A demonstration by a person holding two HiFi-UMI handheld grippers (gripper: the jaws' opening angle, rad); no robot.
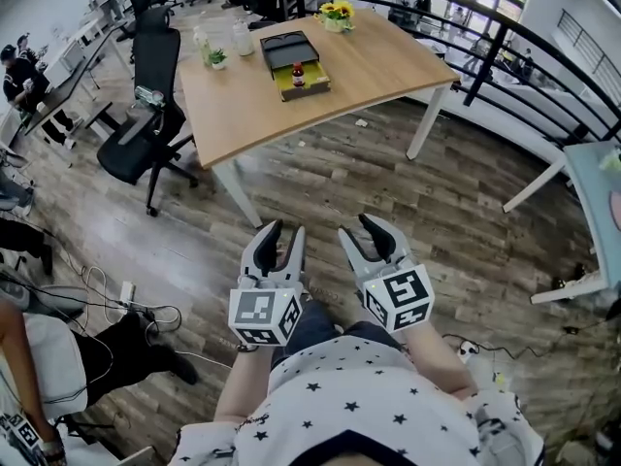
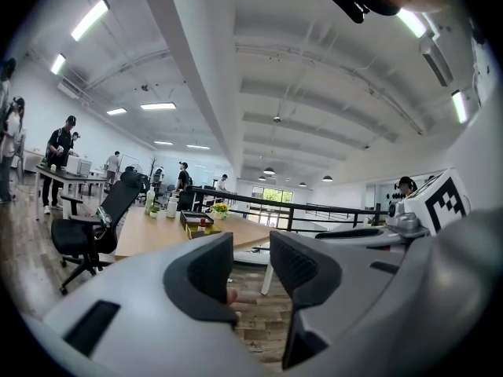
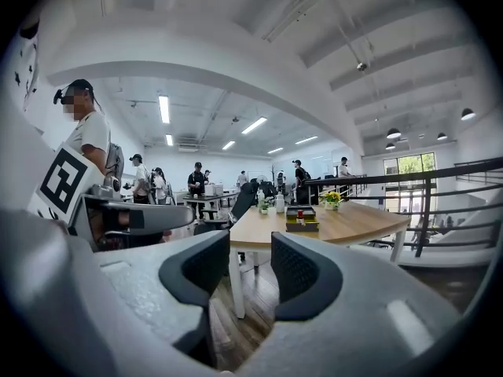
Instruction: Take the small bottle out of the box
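Box out on the table, grippers hanging way back from it

The box [image 1: 304,92] sits on the table [image 1: 388,66], toward its far edge, with the bottle [image 1: 298,75] standing in the box's near half. Flowers [image 1: 336,13] are at the far edge, right of the box. A plant [image 1: 217,58] and a jar [image 1: 242,37] are near the far left corner. A chair [image 1: 146,115] is off the left edge. The left gripper [image 1: 282,229] and right gripper [image 1: 353,224] are side by side over the floor [image 1: 388,192], well short of the near edge.
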